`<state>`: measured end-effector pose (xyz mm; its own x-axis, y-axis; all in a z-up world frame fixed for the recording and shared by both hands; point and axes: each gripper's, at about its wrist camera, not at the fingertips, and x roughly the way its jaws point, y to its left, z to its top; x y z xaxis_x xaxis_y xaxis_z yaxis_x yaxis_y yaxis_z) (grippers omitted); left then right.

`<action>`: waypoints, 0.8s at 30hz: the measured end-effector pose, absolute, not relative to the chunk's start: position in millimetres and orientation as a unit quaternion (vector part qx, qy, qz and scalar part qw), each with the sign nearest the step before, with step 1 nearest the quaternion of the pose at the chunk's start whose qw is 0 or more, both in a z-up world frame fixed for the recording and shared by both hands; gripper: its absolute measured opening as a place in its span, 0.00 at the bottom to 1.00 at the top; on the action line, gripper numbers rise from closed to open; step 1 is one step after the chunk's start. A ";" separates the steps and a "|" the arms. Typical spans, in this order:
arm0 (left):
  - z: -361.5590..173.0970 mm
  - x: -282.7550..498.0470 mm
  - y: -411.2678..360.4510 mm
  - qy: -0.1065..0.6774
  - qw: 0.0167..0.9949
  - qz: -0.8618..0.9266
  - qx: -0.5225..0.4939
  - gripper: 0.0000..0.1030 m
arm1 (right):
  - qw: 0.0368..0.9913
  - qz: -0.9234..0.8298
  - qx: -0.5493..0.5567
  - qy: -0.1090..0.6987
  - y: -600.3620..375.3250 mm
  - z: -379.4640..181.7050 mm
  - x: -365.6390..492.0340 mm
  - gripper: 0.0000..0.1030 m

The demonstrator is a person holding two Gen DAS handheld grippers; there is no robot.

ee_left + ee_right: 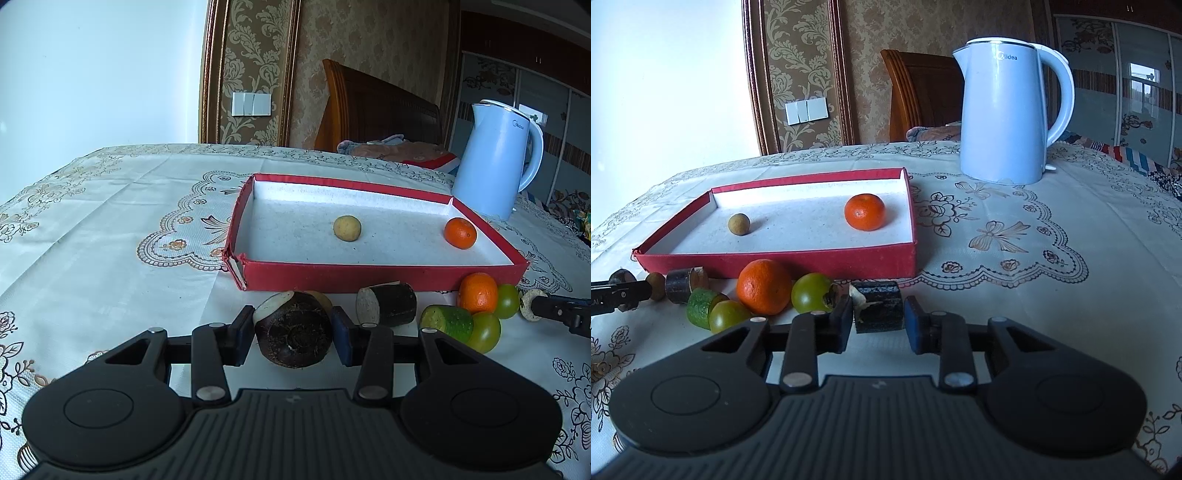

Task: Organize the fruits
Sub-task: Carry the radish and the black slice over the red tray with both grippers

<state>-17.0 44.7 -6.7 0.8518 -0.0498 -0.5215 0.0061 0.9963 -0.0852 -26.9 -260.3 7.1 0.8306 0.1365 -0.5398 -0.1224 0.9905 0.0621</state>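
A red tray holds a small tan fruit and an orange. In front of it lie another orange, two green tomatoes, a cucumber piece and a dark sugarcane piece. My left gripper is shut on a dark round water chestnut. My right gripper stands around a dark sugarcane piece; its left finger touches it, and a gap shows at the right finger.
A light blue kettle stands behind the tray to the right. A patterned white tablecloth covers the table. A wooden headboard and bedding lie beyond the far edge.
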 end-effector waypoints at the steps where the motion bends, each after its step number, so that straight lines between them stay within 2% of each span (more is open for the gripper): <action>1: -6.3 -16.9 44.3 0.271 0.962 -0.015 -0.039 0.42 | 0.957 0.067 0.010 0.281 -260.0 7.8 -27.9 0.27; 14: 3.7 -11.8 42.9 0.286 0.957 -0.026 -0.044 0.42 | 0.962 0.059 -0.006 0.266 -264.6 16.3 -29.9 0.26; 24: 28.6 6.5 24.3 0.267 0.962 -0.041 -0.026 0.42 | 0.972 0.056 -0.023 0.228 -259.3 46.4 -11.9 0.26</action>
